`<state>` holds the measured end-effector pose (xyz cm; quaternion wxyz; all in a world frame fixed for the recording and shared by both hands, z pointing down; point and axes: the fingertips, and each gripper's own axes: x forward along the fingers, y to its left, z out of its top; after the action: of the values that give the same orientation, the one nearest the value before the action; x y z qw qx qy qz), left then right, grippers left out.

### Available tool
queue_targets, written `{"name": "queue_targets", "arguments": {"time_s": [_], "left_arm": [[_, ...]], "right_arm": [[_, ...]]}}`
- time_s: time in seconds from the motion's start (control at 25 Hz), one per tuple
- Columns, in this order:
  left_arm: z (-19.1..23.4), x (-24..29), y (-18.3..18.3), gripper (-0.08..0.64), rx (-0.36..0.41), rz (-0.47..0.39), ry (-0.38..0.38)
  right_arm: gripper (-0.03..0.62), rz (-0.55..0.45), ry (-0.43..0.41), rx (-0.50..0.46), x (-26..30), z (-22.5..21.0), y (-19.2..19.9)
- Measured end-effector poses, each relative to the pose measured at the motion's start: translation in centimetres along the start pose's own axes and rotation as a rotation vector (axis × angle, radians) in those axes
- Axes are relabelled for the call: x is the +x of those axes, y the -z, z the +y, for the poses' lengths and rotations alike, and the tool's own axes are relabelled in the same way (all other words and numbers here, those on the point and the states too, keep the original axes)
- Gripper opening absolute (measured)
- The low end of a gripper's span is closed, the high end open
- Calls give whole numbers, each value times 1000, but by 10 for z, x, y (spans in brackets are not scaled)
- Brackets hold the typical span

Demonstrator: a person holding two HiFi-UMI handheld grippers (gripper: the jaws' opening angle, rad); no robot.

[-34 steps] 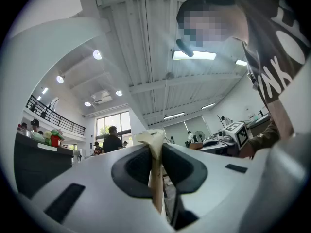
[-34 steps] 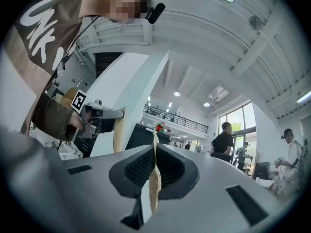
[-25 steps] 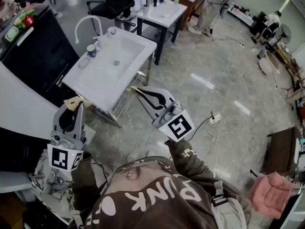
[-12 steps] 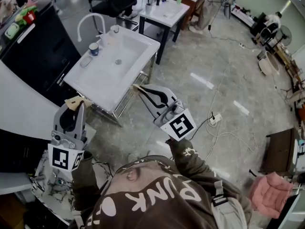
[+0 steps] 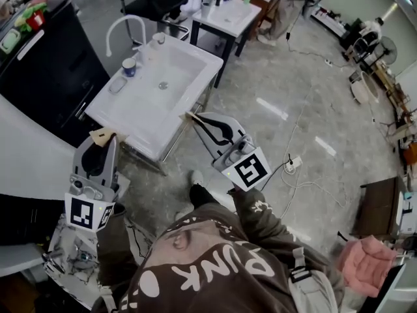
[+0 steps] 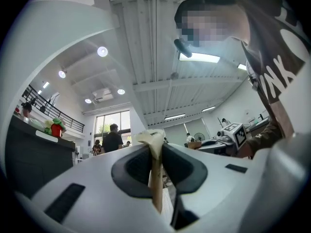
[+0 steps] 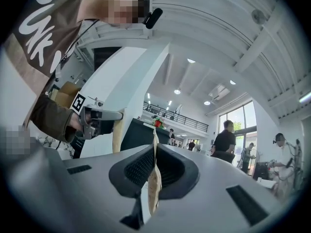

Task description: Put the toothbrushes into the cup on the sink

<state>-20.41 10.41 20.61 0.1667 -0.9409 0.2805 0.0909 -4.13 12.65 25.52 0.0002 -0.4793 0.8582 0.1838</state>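
Head view: a person is standing on a pale floor [image 5: 280,77], holding the left gripper [image 5: 104,143] and right gripper [image 5: 197,119] short of a white sink [image 5: 171,67]. A blue cup [image 5: 129,66] is sitting on the sink's rim near the faucet [image 5: 122,26]. Only the gripper views are showing the grips closely. The left fingers [image 6: 131,166] are pinching the first toothbrush [image 6: 154,178], a tan stick. The right fingers [image 7: 138,169] are pinching the second toothbrush [image 7: 154,188], thin and flat. Both toothbrushes are hanging well apart from the cup.
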Motion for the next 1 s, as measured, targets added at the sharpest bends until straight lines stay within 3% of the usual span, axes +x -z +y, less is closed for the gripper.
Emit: {"name": "queue_targets", "arguments": {"time_s": [0.52,1.0], "left_arm": [[106,135,113,55,7,52,-70],[181,245,185,57,-2,128,-117]], "right_arm": [[17,32,-61,28,125,-142,119],[18,44,-123,7,263,-284,214]]}}
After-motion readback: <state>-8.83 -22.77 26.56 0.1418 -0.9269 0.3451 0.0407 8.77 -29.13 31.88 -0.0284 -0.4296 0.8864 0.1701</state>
